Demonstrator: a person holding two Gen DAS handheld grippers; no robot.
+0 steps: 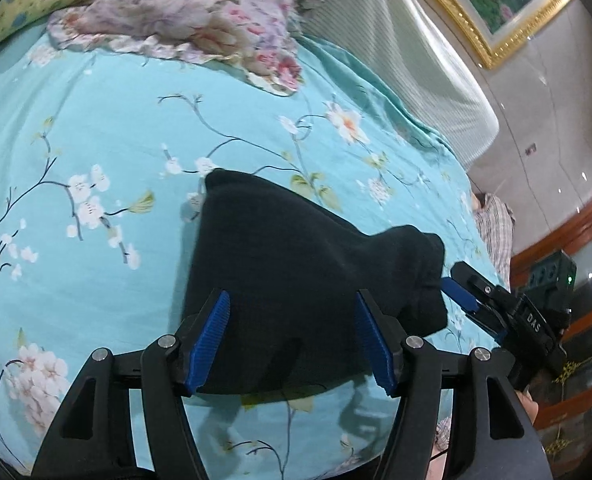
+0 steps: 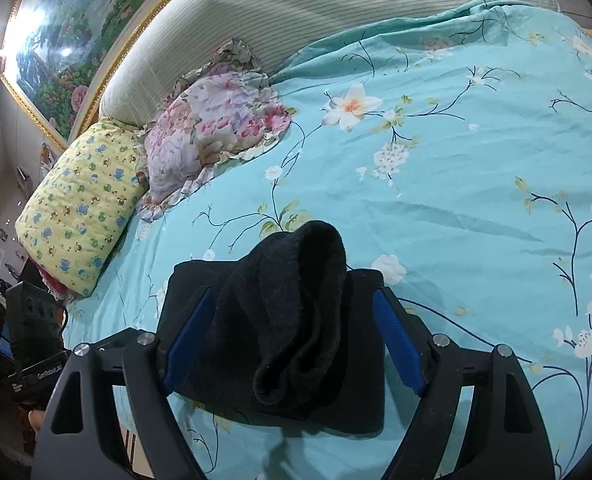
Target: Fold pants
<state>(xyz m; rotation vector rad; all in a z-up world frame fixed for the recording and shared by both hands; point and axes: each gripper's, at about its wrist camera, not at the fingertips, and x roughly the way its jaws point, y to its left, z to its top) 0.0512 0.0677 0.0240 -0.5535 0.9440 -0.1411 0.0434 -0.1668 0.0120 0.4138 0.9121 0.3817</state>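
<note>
The black pants [image 1: 292, 276] lie folded into a compact bundle on the turquoise floral bedspread [image 1: 96, 140]. My left gripper [image 1: 292, 336] is open, its blue pads either side of the bundle's near part. In the left wrist view my right gripper [image 1: 461, 300] sits at the bundle's right end with blue pads apart. In the right wrist view the pants [image 2: 288, 320] show a rumpled fold on top, and my right gripper [image 2: 292, 340] is open, straddling the bundle just above it.
A pink floral pillow [image 2: 212, 132] and a yellow patterned pillow [image 2: 80, 204] lie near the striped headboard [image 2: 296, 12]. A gold-framed painting [image 2: 64, 40] hangs above. The bed edge and wooden furniture [image 1: 575, 320] are at the right.
</note>
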